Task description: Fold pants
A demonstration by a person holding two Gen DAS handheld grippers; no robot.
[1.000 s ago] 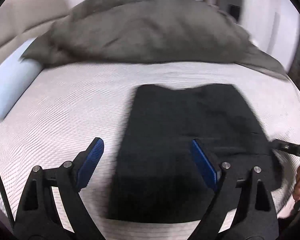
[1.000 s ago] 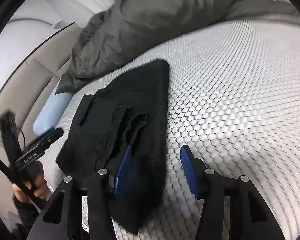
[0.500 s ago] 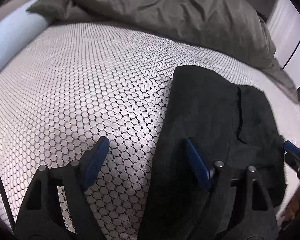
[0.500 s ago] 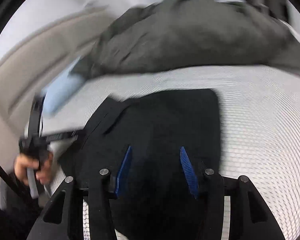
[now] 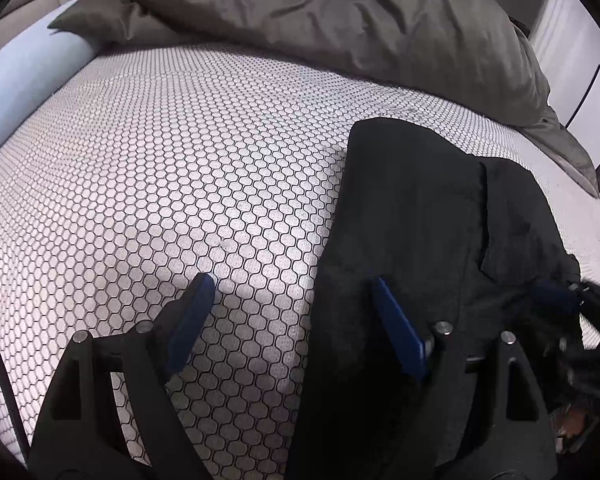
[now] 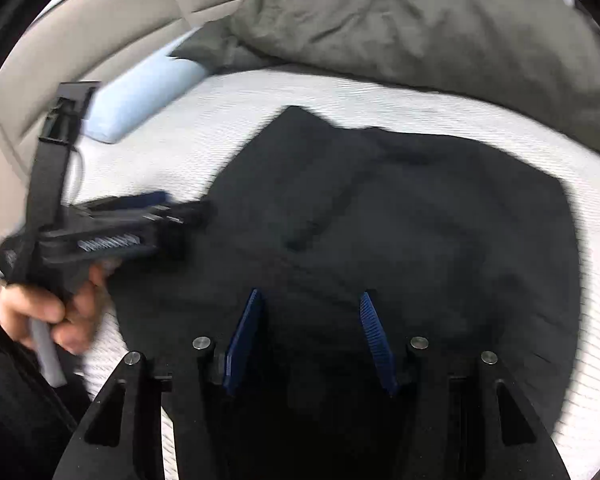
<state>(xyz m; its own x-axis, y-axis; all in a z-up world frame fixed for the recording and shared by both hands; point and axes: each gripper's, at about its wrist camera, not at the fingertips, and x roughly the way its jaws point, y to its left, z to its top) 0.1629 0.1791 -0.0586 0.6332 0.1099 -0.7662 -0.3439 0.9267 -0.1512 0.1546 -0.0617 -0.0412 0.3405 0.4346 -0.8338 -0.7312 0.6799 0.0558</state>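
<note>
Honeycomb-patterned mattress (image 5: pixel 180 168), folded black pants (image 5: pixel 412 240) on it, left tongs (image 5: pixel 288 292) spread (straddling the pants' edge), right tongs (image 6: pixel 308 300) apart, empty.

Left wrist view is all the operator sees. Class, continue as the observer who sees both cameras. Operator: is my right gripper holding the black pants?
Observer: No. The right gripper hangs over the black pants, jaws apart, pads pressing on nothing.
Operator: Does the duvet touch the pants anywhere?
Observer: No. The right wrist view shows the pants' whole far outline, and a strip of white mattress separates it from the grey duvet.
</note>
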